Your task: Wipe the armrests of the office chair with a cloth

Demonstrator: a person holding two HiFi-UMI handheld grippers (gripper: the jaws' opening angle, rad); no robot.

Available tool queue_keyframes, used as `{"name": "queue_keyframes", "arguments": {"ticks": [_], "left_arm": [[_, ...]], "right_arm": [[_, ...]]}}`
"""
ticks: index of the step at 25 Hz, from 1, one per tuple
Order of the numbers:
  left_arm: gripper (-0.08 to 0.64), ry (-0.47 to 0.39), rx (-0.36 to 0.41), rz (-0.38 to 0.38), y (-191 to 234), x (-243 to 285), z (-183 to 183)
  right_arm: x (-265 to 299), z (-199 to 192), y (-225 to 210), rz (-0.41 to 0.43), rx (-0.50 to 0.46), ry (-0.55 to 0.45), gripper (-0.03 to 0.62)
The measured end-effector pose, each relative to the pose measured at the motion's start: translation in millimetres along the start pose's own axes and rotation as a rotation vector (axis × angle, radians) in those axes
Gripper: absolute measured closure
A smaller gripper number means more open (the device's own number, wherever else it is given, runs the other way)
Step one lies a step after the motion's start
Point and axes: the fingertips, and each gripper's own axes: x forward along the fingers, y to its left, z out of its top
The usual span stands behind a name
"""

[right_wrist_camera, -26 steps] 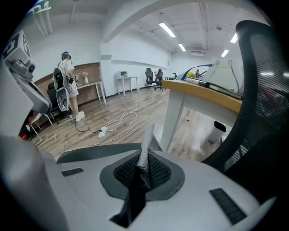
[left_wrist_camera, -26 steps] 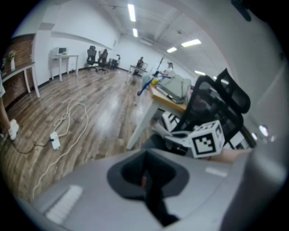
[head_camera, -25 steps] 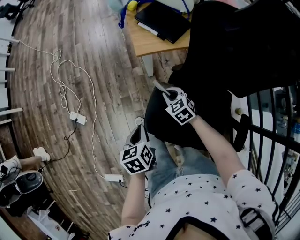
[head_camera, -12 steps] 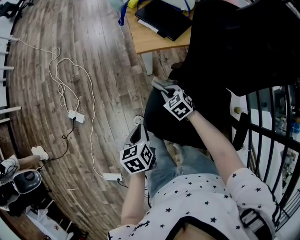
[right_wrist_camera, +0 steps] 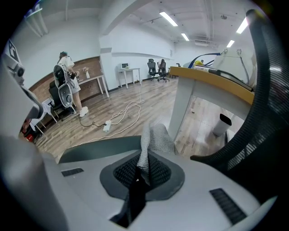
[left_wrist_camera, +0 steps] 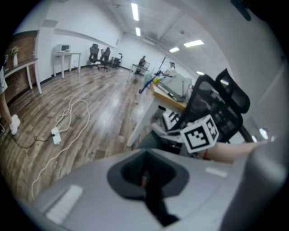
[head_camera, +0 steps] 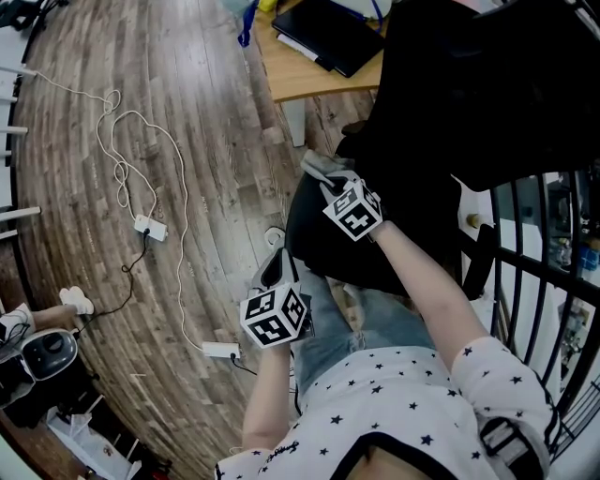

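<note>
The right claw (right_wrist_camera: 138,178), clamped on the grey cloth (right_wrist_camera: 156,135), sits at the left edge of the black chair (head_camera: 441,94), so I'd press the cloth flat and sweep along its armrest, while the left claw (left_wrist_camera: 145,180) hangs closed and empty near the knee.

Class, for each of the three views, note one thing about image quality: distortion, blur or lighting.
Head view: strong wide-angle bend, so the floorboards curve, and the office chair is near-black with little detail. Left gripper view: soft all over, dark at the corners, ceiling lights blown out. Right gripper view: sharper, the cloth shows its weave; edges bulge too.
</note>
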Motion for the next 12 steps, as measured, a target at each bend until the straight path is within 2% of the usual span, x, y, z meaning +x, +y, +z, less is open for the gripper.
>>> {"name": "queue_keyframes", "arguments": {"ticks": [12], "left_arm": [[0.554, -0.014, -0.019, 0.035, 12.3, -6.4, -0.9]], "right_arm": [[-3.3, -5.6, 25.8, 0.036, -0.023, 0.006, 0.565]]}}
